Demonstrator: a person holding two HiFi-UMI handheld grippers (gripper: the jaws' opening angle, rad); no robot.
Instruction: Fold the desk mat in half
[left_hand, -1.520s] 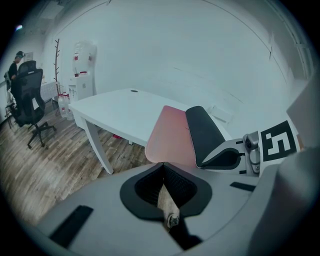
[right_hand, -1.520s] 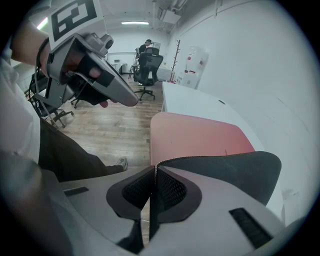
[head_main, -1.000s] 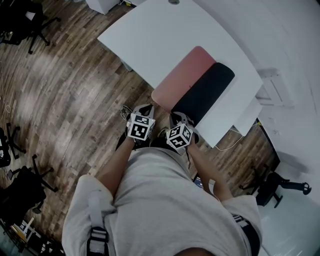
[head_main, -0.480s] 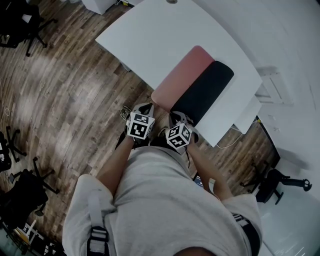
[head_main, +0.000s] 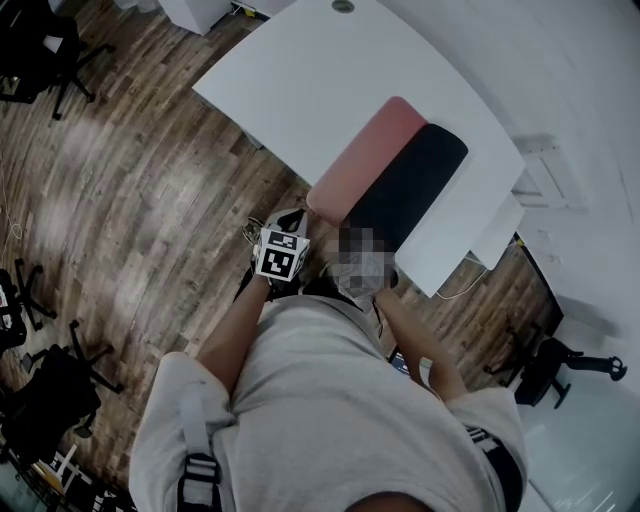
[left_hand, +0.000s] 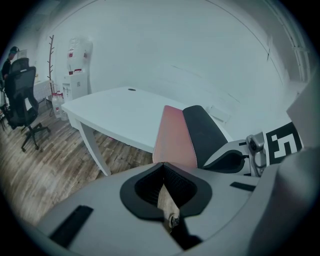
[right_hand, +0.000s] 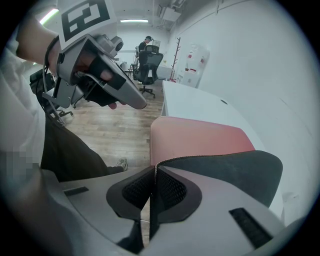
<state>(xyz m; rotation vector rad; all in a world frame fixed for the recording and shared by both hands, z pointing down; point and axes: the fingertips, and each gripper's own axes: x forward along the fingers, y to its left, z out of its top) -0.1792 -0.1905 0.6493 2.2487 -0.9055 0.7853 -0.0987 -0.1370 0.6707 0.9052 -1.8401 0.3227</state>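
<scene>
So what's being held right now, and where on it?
The right gripper pinches the desk mat by the near corner of its turned-over black side. The left gripper is shut on nothing visible.

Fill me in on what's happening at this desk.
A person stands at a white desk with a gripper in each hand, folding a desk mat. The right gripper has its fingers clamped on the near edge of the mat's black layer, which lies turned over the pink face. The left gripper is shut at the pink near edge; whether it pinches the mat is unclear.
</scene>
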